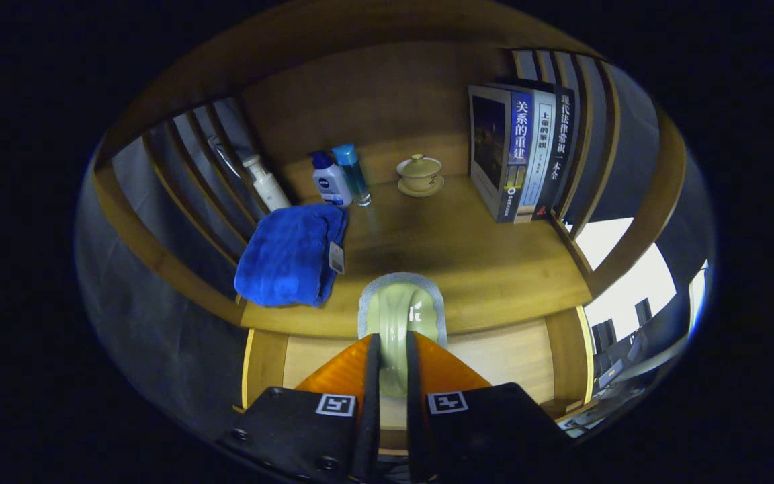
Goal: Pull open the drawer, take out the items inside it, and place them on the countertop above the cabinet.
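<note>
1. The gripper (394, 353) was clamped on a pale green object (397, 316), with both fingers pressing its narrow lower part between them. The object looked like a glazed ceramic piece, perhaps a spoon or small ladle, but its exact kind could not be told.
2. The green object's wider end reached forward over the front edge of the countertop (467, 262), where a light grey rim showed around it. Whether it was touching the wood or hanging just above it could not be told.
3. The step in hand seemed to be setting this item down on the countertop. To do it well, the object should be carried a little further in from the edge, lowered until it rests flat, and released only then, since a glazed piece could slide off or chip.
4. The bare wood ahead of the fingers, between the blue towel (289, 255) and the books (518, 158), looked like the safest spot.
5. Below the countertop edge, a pale wooden drawer (494, 356) stood open behind the fingers. Its contents could not be seen.
6. At the back of the shelf stood a white pump bottle (267, 185), a blue-capped white bottle (330, 180), a clear blue bottle (353, 173) and a lidded tea cup (419, 173) on its saucer. What the cup held was hidden.
</note>
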Demonstrator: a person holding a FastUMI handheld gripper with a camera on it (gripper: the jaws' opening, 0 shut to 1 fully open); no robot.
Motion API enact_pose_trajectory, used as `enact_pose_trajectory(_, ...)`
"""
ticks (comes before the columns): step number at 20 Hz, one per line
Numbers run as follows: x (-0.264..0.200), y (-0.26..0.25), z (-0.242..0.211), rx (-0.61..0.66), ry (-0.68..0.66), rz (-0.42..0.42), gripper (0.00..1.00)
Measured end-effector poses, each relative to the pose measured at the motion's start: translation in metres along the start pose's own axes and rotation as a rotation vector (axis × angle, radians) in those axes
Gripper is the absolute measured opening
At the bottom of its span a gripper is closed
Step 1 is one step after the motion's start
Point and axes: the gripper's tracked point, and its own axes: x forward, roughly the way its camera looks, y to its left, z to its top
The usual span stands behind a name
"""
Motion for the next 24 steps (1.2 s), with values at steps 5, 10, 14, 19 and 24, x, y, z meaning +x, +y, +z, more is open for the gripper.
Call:
enact_pose_trajectory(5, 0.018, 0.007, 0.047, -0.003, -0.043, -0.012, 0.25)
enact_pose_trajectory(10, 0.049, 0.005, 0.061, 0.011, -0.022, -0.029, 0.25)
enact_pose_trajectory(14, 0.070, -0.006, 0.068, 0.027, -0.013, -0.058, 0.26)
enact_pose_trajectory(19, 0.088, -0.014, 0.072, 0.052, 0.001, -0.071, 0.25)
enact_pose_trajectory(24, 0.087, -0.012, 0.074, 0.010, -0.045, -0.053, 0.49)
